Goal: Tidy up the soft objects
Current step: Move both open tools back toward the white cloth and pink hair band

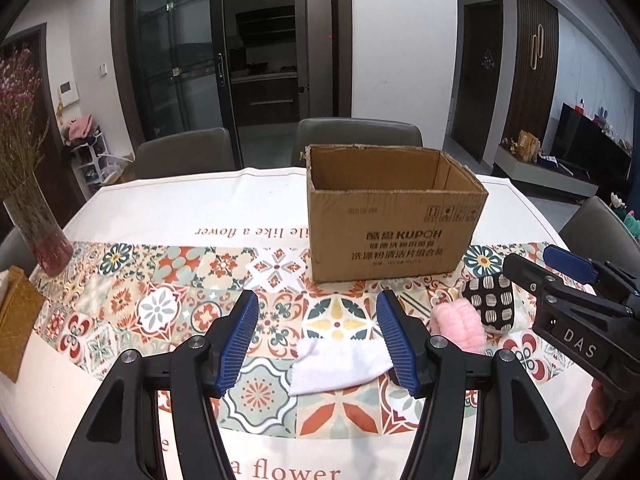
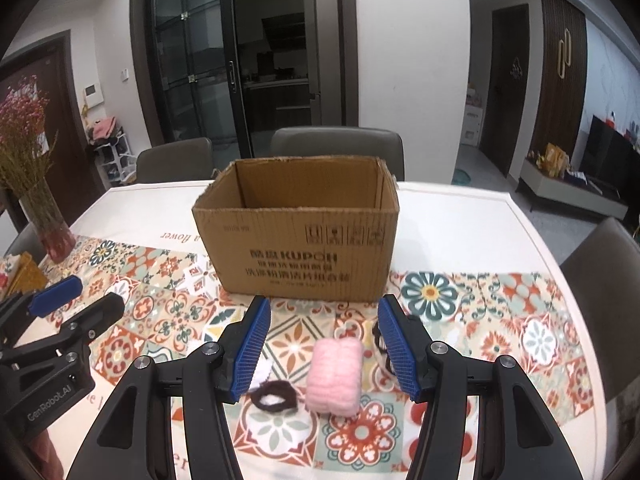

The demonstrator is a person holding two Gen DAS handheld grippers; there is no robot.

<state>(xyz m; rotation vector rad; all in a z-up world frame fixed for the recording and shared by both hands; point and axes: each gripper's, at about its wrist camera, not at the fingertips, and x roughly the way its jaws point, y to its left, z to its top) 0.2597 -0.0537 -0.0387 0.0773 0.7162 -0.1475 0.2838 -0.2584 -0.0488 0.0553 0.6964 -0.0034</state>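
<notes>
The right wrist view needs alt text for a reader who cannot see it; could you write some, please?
The open right gripper hovers over a pink fuzzy roll on a patterned tablecloth, with an open cardboard box just beyond.

Each black plastic gripper (image 1: 318, 344) has ribbed blue pads (image 2: 252, 354), silver screws and white lettering.

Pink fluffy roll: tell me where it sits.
The pink fluffy roll lies on the patterned tablecloth, centred in the right wrist view before the open cardboard box.
</notes>
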